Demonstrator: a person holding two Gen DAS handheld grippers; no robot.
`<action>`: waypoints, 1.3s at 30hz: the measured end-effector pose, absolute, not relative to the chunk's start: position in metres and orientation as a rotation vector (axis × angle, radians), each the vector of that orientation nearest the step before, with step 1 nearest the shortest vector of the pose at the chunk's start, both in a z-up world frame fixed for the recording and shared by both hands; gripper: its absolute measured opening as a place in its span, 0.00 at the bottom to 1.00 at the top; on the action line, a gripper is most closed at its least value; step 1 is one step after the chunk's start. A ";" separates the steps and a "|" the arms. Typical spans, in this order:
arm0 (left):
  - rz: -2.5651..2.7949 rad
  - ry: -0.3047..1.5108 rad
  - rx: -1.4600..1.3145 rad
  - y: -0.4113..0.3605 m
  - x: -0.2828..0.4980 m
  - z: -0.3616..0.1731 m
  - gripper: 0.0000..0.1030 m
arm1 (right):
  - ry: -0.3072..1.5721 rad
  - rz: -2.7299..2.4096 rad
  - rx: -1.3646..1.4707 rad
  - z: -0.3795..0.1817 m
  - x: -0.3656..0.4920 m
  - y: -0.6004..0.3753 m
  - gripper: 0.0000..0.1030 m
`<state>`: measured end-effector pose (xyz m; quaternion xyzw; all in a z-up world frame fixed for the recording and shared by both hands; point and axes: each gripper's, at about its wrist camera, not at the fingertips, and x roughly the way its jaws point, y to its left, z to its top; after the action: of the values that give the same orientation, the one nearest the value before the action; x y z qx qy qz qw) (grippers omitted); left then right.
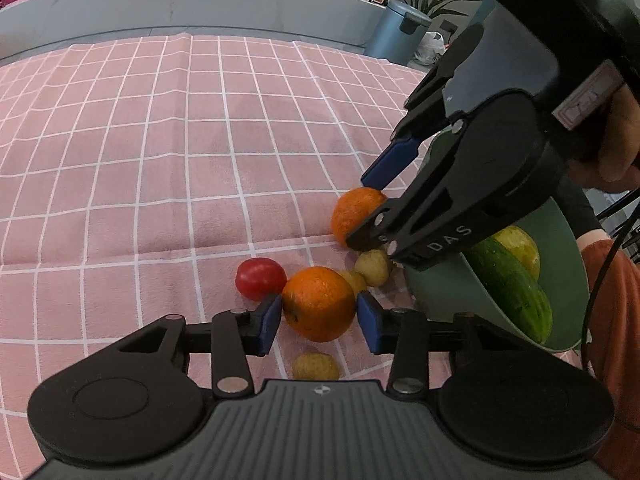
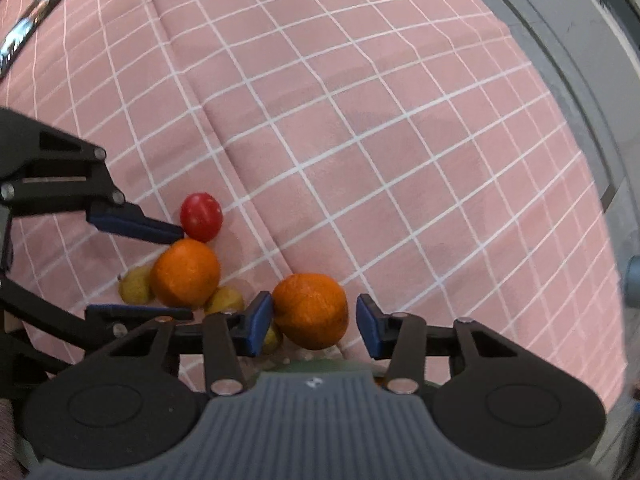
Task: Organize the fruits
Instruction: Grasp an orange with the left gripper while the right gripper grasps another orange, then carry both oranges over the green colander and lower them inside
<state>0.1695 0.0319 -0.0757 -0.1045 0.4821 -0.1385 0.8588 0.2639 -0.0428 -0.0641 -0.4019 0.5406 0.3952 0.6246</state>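
Note:
Two oranges, a red tomato (image 1: 260, 278) and several small yellow fruits (image 1: 374, 266) lie on the pink checked cloth (image 1: 180, 140). My left gripper (image 1: 318, 318) is open with its blue pads either side of the near orange (image 1: 318, 304). My right gripper (image 2: 314, 322) is open around the far orange (image 2: 312, 310), which also shows in the left wrist view (image 1: 354, 216). The near orange (image 2: 186, 272) and tomato (image 2: 201, 216) also show in the right wrist view. A green bowl (image 1: 572, 280) holds a cucumber (image 1: 512, 288) and a yellow fruit (image 1: 520, 242).
The cloth stretches far and left. A grey counter (image 1: 200, 0) runs behind it, with a blue-grey bin (image 1: 400, 28) and a plant at its right end. A dark flat object (image 2: 28, 28) lies at the cloth's far left in the right wrist view.

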 end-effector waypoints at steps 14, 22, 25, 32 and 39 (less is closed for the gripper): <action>-0.253 0.978 -0.221 0.034 0.161 -0.070 0.43 | 1.174 0.885 -0.908 -0.054 0.245 -0.049 0.37; -0.228 0.890 -0.259 0.045 0.134 -0.036 0.43 | 1.035 0.868 -0.763 -0.005 0.219 -0.069 0.36; -0.237 0.848 -0.251 0.044 0.124 -0.019 0.43 | 0.982 0.846 -0.684 0.016 0.206 -0.083 0.36; -0.297 0.796 -0.200 0.024 0.116 0.009 0.43 | 0.878 0.801 -0.492 0.059 0.166 -0.135 0.36; -0.373 0.795 -0.106 -0.016 0.124 0.015 0.43 | 0.886 0.745 -0.396 0.060 0.141 -0.197 0.36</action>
<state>0.1239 -0.0161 0.0146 -0.0512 0.3848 -0.1804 0.9037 0.1405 -0.1965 0.0598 -0.1858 0.4158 0.3496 0.8188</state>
